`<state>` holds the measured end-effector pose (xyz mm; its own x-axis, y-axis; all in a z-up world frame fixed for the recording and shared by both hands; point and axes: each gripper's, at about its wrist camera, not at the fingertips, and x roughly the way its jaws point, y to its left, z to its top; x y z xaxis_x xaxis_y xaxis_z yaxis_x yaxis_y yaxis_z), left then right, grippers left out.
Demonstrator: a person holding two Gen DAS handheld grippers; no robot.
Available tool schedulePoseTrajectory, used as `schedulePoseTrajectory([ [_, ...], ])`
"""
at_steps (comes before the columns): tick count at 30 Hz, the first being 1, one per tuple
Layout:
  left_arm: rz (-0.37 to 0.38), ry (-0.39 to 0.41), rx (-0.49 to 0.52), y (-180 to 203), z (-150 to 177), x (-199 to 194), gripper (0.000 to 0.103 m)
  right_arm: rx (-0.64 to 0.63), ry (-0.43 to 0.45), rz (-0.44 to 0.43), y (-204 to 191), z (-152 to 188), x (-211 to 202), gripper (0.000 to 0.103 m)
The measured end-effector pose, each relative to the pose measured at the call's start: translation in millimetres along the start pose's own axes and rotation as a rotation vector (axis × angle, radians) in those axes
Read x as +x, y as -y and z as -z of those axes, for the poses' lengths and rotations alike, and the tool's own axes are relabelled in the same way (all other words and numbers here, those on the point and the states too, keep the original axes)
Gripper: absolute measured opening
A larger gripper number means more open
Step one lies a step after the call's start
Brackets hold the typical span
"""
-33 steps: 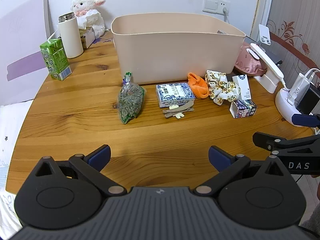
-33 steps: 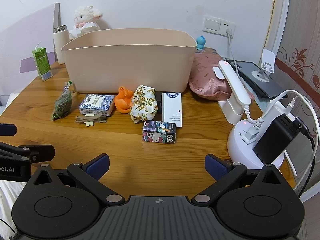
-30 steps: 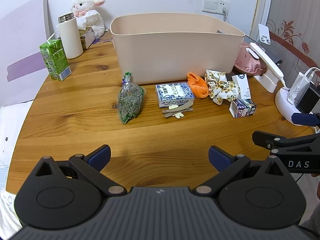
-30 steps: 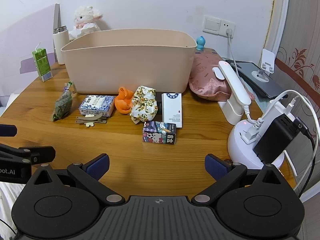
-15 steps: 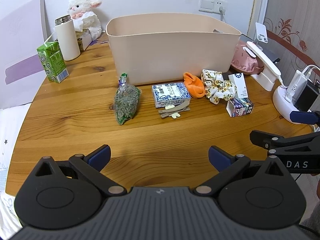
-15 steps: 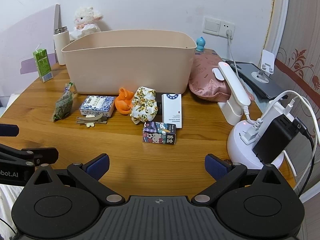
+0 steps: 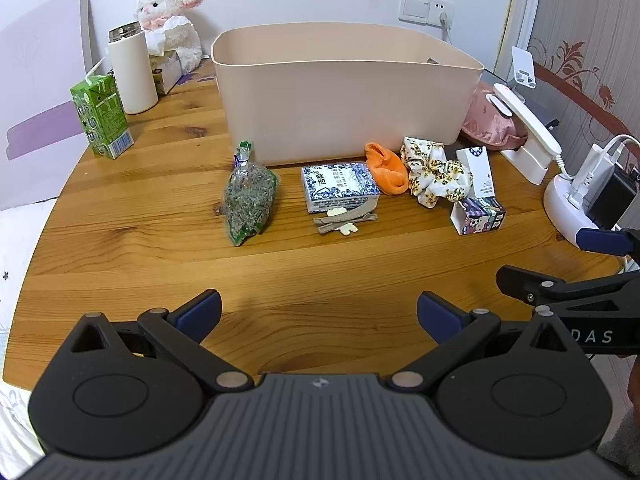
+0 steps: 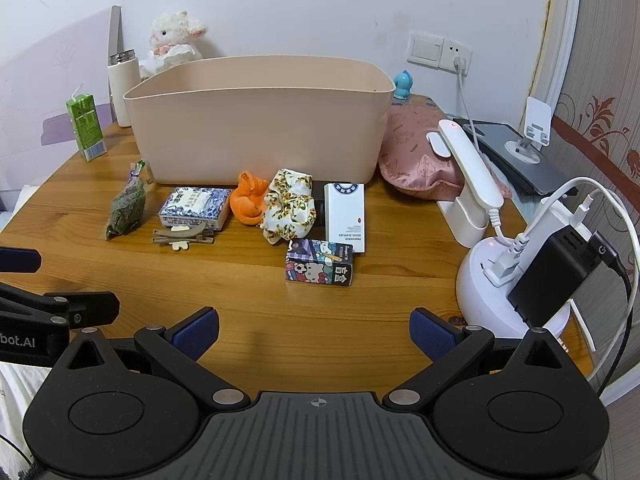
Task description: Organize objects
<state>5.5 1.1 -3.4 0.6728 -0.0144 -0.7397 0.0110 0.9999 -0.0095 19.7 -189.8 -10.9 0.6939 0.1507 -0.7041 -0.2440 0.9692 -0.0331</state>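
Wooden table (image 7: 160, 248) first: since a second ago your left camera's view has widened a little, so you have drawn that hand back slightly and nothing on the table has moved. The beige bin (image 7: 344, 96) stands at the back, apparently with nothing sorted into it yet. Along its front wall lie the loose things you are to tidy: the herb bag (image 7: 248, 200), the blue-and-white box (image 7: 340, 187), the floral scrunchie (image 7: 434, 178), the white box (image 8: 344, 216), the orange cloth (image 7: 386, 168), the cartoon box (image 8: 319, 267) and the hair clip (image 7: 346, 222). Your left gripper (image 7: 318, 314) and right gripper (image 8: 314, 334) both hover over the near edge, spread wide and holding nothing, so the sorting looks barely begun.
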Motion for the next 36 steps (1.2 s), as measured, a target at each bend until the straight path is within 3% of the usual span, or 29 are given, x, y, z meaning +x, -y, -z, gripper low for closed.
schedulePoseTrajectory([
  [36,0.008,-0.016,-0.022,-14,-6,4,0.103,-0.003,0.004,-0.001,-5,-9,6,0.103],
])
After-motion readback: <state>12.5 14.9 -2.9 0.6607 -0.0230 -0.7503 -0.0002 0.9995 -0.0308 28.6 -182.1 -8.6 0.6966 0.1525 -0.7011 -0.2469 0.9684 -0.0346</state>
